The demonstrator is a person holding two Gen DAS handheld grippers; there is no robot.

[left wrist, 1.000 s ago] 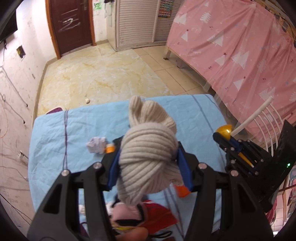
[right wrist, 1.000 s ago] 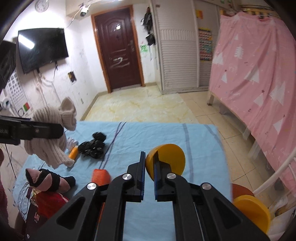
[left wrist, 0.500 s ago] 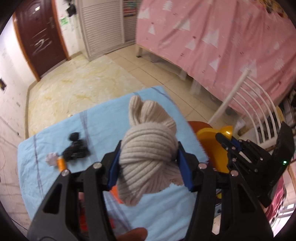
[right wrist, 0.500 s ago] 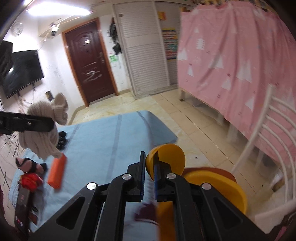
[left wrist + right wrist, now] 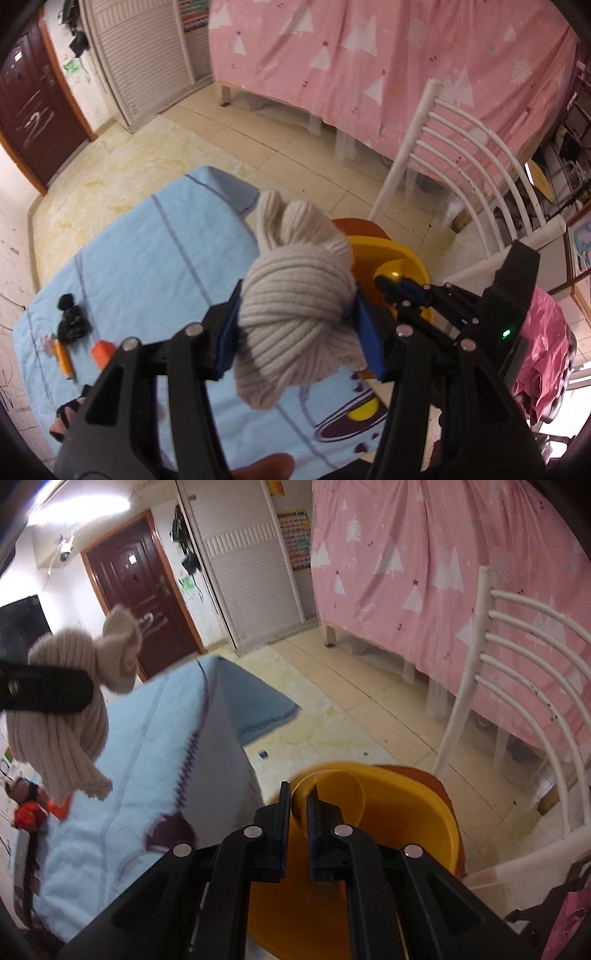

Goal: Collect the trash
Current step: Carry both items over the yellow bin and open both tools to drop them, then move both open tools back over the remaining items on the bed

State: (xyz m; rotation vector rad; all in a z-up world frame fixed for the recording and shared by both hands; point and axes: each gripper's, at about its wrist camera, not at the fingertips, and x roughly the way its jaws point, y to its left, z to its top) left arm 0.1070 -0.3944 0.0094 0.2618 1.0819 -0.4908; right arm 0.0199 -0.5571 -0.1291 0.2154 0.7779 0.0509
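The left gripper (image 5: 297, 325) pinches a knotted beige ribbed-knit bundle (image 5: 295, 317) between its blue pads, held in the air above the near right corner of a table covered in light blue cloth (image 5: 147, 258). The right gripper (image 5: 297, 812), fingers pressed together, nips the rim of a small round yellow plastic cup (image 5: 328, 794) over a larger yellow plastic basin (image 5: 406, 812), which seems to rest on an orange stool beside a white metal chair (image 5: 517, 664).

To do this step well, each piece should probably be carried fully over the basin's mouth and lowered close before the fingers part — the soft bundle could catch on a pad, and the cup could bounce out.

On the far left of the cloth lie a crumpled black lump (image 5: 72, 321), an orange cylinder (image 5: 63, 360) and an orange block (image 5: 102, 352), well apart from both tools.

What the bundle is — sock or hat — cannot be told. The table's near edge is blurred, and the basin's floor is largely hidden behind the right gripper.
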